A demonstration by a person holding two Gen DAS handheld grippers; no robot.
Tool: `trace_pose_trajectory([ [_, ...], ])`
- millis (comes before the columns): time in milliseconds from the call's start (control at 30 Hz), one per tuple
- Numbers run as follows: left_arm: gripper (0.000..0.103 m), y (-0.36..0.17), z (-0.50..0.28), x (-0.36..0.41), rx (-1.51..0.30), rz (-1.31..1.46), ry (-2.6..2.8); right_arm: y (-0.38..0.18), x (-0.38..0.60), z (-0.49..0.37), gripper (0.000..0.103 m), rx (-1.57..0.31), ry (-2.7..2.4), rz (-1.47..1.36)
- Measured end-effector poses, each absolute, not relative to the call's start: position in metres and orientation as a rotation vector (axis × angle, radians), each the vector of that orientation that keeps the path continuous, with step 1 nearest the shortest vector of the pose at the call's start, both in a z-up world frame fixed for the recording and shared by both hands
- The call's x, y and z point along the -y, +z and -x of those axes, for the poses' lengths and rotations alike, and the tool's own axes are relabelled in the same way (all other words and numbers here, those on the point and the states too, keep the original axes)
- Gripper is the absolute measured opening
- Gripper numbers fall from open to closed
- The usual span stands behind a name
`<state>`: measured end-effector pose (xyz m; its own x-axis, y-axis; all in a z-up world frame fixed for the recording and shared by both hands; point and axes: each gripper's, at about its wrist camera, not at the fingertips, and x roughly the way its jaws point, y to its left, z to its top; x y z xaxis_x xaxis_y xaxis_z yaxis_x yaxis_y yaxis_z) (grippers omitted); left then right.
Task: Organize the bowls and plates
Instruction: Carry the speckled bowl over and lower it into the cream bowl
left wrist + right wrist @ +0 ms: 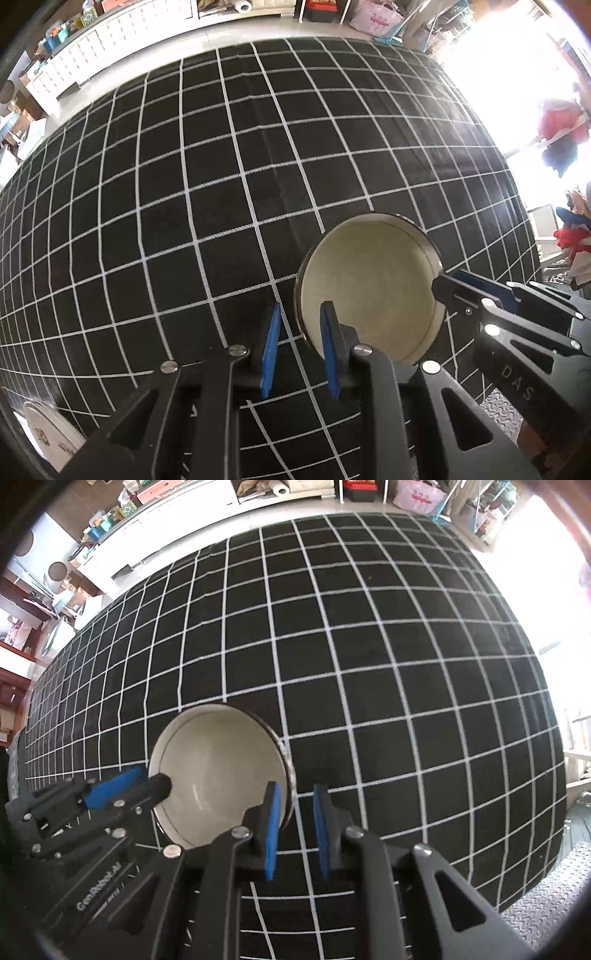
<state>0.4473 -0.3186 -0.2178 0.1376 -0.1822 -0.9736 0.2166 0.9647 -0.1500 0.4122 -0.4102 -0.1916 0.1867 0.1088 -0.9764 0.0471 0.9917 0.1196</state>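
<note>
The bowl (369,288) rests on the checked surface (221,184), its rim straddled by the left gripper (301,347) and the right gripper (295,830), both narrowly parted and empty. Both should be closed evenly before any lift, probably, to avoid tipping.

The near rim of the bowl (369,284) is covered by a finger (330,347) of the left gripper. At the bottom-left corner, a patterned plate (48,435) is cut off by the frame edge. The window side is blown out, unreadable.
</note>
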Motion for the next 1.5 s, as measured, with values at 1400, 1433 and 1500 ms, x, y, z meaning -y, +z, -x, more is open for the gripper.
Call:
trace_pose_trajectory([
  [1400, 0.009, -0.177, -0.330, 0.252, -1.346, 0.010, -0.276, -0.128, 0.296, -0.300, 0.009, -1.329, 0.029, -0.051],
  [1433, 0.009, -0.172, -0.325, 0.244, -1.337, 0.019, -0.273, -0.126, 0.292, -0.299, 0.009, -1.326, 0.034, -0.045],
  [1500, 0.009, -0.161, -0.318, 0.232, -1.323, 0.034, -0.264, -0.118, 0.276, -0.290, 0.009, -1.321, 0.045, -0.034],
])
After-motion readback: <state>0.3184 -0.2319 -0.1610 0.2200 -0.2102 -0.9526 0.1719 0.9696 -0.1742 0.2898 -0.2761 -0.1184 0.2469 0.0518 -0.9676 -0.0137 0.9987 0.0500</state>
